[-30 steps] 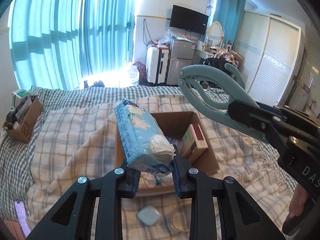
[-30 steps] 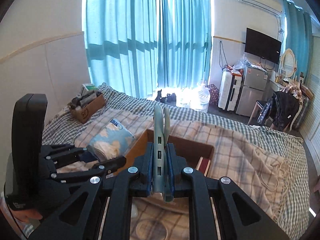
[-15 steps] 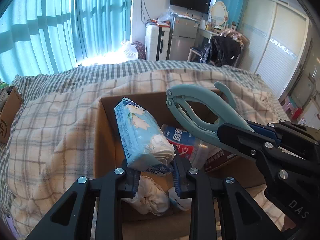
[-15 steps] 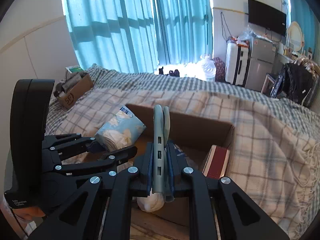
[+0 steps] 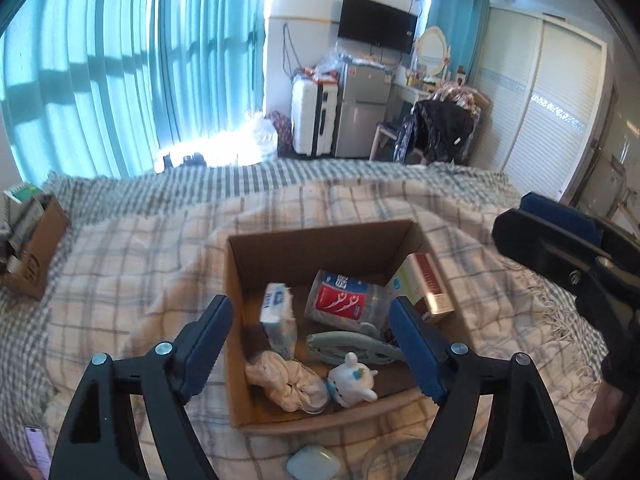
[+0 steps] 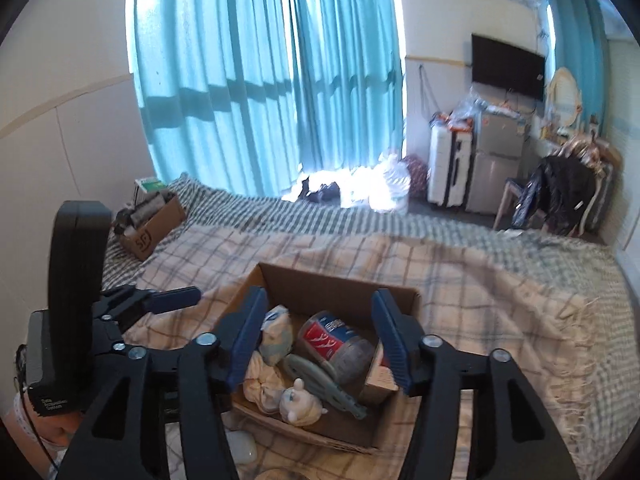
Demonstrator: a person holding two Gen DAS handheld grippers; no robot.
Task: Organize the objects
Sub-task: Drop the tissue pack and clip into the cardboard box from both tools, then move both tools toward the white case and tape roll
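An open cardboard box [image 5: 304, 246] sits on the plaid bed cover; it also shows in the right wrist view [image 6: 340, 284]. Inside lie a blue tissue pack [image 5: 278, 322], a teal clip [image 5: 352, 346], a red-labelled jar [image 5: 344, 300], a white plush toy [image 5: 352, 378], a cloth bundle [image 5: 284, 380] and a small carton [image 5: 428, 286]. My left gripper [image 5: 312, 346] is open and empty above the box's near side. My right gripper [image 6: 318, 338] is open and empty above the box; the tissue pack [image 6: 276, 334] and clip [image 6: 320, 382] lie below it.
A second cardboard box [image 5: 36, 252] with items stands at the bed's far left. A small pale case [image 5: 314, 464] and a round lid [image 5: 392, 460] lie in front of the box. A fridge, suitcase and chair stand beyond the bed.
Both grippers opened. The tissue pack left my left gripper and the teal clip left my right gripper; both now lie in the box. Both grippers drew back and up.
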